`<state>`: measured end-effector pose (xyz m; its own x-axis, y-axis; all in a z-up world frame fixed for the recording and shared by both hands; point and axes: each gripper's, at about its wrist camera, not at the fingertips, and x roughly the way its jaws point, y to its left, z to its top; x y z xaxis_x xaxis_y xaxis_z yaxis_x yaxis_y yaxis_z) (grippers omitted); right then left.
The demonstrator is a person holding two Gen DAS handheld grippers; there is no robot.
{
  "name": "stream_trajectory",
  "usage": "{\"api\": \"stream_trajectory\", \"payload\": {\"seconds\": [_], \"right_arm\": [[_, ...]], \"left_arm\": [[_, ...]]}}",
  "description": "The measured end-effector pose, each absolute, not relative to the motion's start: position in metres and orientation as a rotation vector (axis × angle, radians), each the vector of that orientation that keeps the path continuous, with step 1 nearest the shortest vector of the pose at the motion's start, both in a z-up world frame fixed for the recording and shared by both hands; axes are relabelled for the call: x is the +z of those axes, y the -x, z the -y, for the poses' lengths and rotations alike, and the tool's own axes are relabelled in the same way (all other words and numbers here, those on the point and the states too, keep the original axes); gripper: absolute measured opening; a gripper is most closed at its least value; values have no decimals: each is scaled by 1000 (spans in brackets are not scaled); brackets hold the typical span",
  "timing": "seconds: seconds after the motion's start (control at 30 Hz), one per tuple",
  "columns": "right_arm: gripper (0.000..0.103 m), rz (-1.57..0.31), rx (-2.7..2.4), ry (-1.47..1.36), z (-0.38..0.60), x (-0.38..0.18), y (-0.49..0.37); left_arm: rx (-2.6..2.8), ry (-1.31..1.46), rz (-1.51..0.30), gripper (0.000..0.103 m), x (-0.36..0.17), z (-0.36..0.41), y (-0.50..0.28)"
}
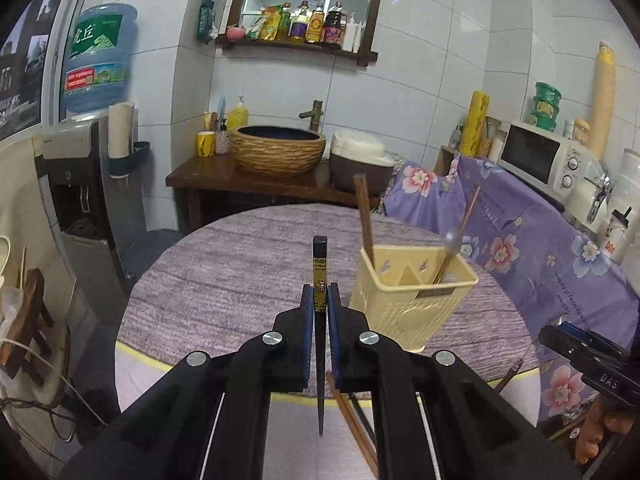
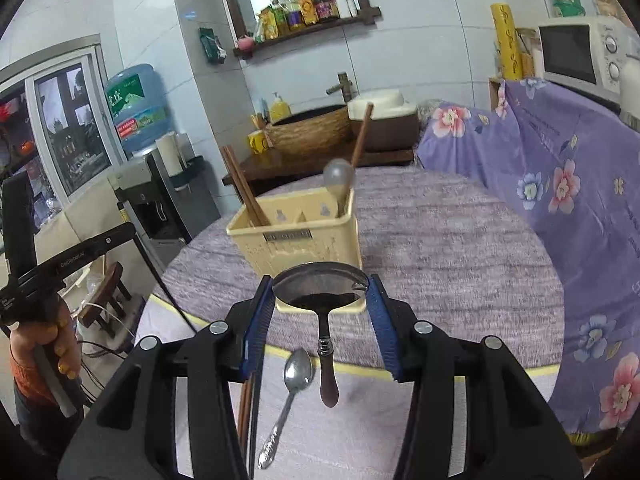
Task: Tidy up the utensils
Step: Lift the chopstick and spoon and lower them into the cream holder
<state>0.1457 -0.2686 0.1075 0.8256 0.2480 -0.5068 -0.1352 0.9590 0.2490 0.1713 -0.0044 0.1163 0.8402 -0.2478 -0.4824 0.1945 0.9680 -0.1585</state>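
My left gripper is shut on a black chopstick with gold bands, held upright above the table, left of the cream utensil holder. The holder has brown chopsticks in its left compartment and a spoon in its right. My right gripper is shut on the bowl of a large metal spoon, whose dark handle hangs down. It hovers just in front of the holder. A silver spoon and brown chopsticks lie on the table below.
The round table has a grey-purple cloth with a yellow rim. A flowered purple cloth covers a counter at right, with a microwave. A basin on a wooden stand and a water dispenser stand behind.
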Motion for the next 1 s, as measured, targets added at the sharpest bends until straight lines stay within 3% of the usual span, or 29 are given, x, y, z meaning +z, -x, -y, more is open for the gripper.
{"api": "stream_trajectory", "payload": {"seconds": [0.3,0.43,1.0], "right_arm": [[48,-348,230,-159,255,217,-189],[48,-319,201,-150,247,233,-222],[48,-489,123,-107,236,100,-265]], "left_arm": [[-303,131,-295,8,229,23,-173],[-284,131,-257,8,247,49,-194],[-244,102,-479,8,115,81,-249]]}}
